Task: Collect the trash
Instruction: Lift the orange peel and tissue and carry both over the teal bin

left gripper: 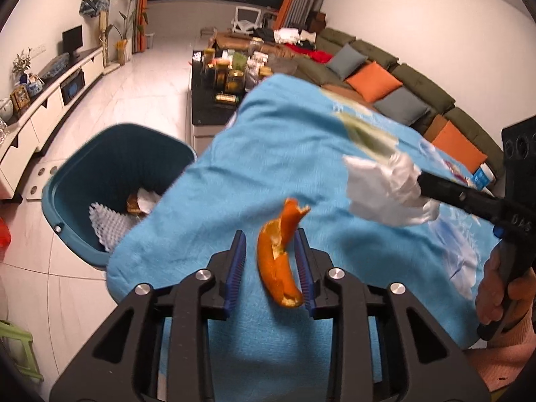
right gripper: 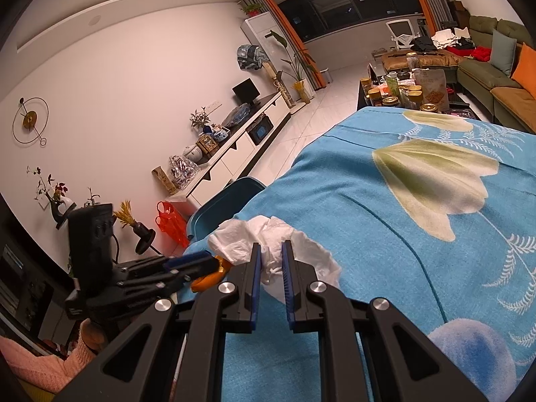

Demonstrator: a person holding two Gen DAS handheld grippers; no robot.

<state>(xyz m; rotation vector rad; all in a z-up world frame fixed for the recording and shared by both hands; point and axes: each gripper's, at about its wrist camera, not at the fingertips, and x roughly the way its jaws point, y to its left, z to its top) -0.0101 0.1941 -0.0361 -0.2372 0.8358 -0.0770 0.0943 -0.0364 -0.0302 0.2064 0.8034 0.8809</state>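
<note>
Teal plastic bin [left gripper: 100,181] sitting left, below blue cloth [left gripper: 268,154]. Left gripper [left gripper: 272,268], jaws half open, bracketing curled orange peel [left gripper: 279,261]; peel possibly dropping loose. Right gripper [right gripper: 269,268] pinching crumpled white tissue [right gripper: 271,244]; tissue risking tearing.

Setting: home living rm. Evidence: long green sectional sofa [left gripper: 395,73] w/ orange and grey cushions, low white TV cabinet [right gripper: 241,154] w/ small monitor and ornaments, cluttered coffee table [left gripper: 214,107], curtained window [right gripper: 348,3], wall clock [right gripper: 30,119], tiled floor.
</note>
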